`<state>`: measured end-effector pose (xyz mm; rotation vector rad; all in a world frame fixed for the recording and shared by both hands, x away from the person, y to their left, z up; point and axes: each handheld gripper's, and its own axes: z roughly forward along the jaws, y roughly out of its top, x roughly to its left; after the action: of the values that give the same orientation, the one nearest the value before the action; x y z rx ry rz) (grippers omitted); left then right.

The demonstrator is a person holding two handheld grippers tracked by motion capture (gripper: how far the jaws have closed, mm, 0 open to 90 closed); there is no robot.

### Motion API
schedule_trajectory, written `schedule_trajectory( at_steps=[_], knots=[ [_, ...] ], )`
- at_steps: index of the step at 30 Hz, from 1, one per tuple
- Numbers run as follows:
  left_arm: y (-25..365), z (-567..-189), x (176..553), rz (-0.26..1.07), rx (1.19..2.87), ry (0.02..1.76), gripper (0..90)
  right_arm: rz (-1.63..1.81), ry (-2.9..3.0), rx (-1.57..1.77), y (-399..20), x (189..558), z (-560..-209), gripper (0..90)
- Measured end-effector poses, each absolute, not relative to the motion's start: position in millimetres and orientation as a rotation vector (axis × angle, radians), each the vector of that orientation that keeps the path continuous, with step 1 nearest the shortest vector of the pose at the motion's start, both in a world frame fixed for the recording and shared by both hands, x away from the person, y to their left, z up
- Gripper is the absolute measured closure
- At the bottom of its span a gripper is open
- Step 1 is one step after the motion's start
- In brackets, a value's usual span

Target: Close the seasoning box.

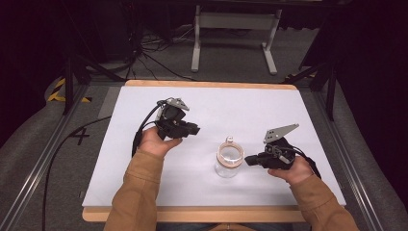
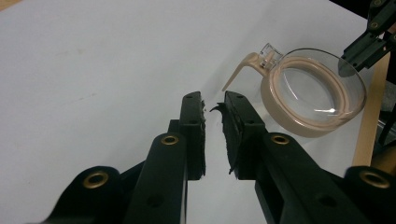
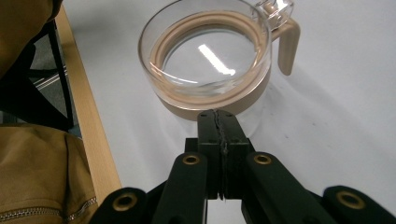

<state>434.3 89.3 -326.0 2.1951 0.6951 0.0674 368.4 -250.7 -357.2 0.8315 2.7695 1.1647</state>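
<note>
A clear glass jug [image 1: 230, 159] with a tan band and a tan handle [image 3: 287, 42] stands upright on the white table top [image 1: 250, 108], right of centre. In the right gripper view, my right gripper [image 3: 218, 115] is shut with nothing between its jaws, and its tips sit against the jug's [image 3: 210, 60] tan band. The high view places this gripper [image 1: 248, 161] just right of the jug. My left gripper [image 1: 195, 129] hovers to the jug's upper left, apart from it. Its jaws [image 2: 214, 105] stand a little open and empty, with the jug [image 2: 313, 93] ahead on the right.
The table's wooden edge [image 1: 192, 214] runs along the front, and the person's tan sleeves [image 1: 137, 192] come over it. Behind the table are a white metal stand [image 1: 235, 29] and cables on the grey floor [image 1: 159, 53]. White surface lies bare left of and behind the jug.
</note>
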Motion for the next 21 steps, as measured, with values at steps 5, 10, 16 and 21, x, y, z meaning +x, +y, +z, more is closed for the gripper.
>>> schedule_trajectory(
  at_steps=[5, 10, 16, 21],
  knots=[
    [94, -325, 429, 0.091, 2.181, 0.709, 78.0, 1.212, 2.716, 0.808, -254, 369, -347, 89.2],
    [106, -323, 420, 0.127, 2.156, 0.730, 77.8, 1.293, 2.634, 0.791, -259, 373, -334, 88.5],
    [122, -326, 415, 0.159, 2.123, 0.764, 75.3, 1.366, 2.508, 0.822, -272, 382, -323, 75.7],
    [132, -333, 415, 0.202, 2.100, 0.790, 70.9, 1.358, 2.376, 0.882, -291, 394, -324, 66.3]
  ],
)
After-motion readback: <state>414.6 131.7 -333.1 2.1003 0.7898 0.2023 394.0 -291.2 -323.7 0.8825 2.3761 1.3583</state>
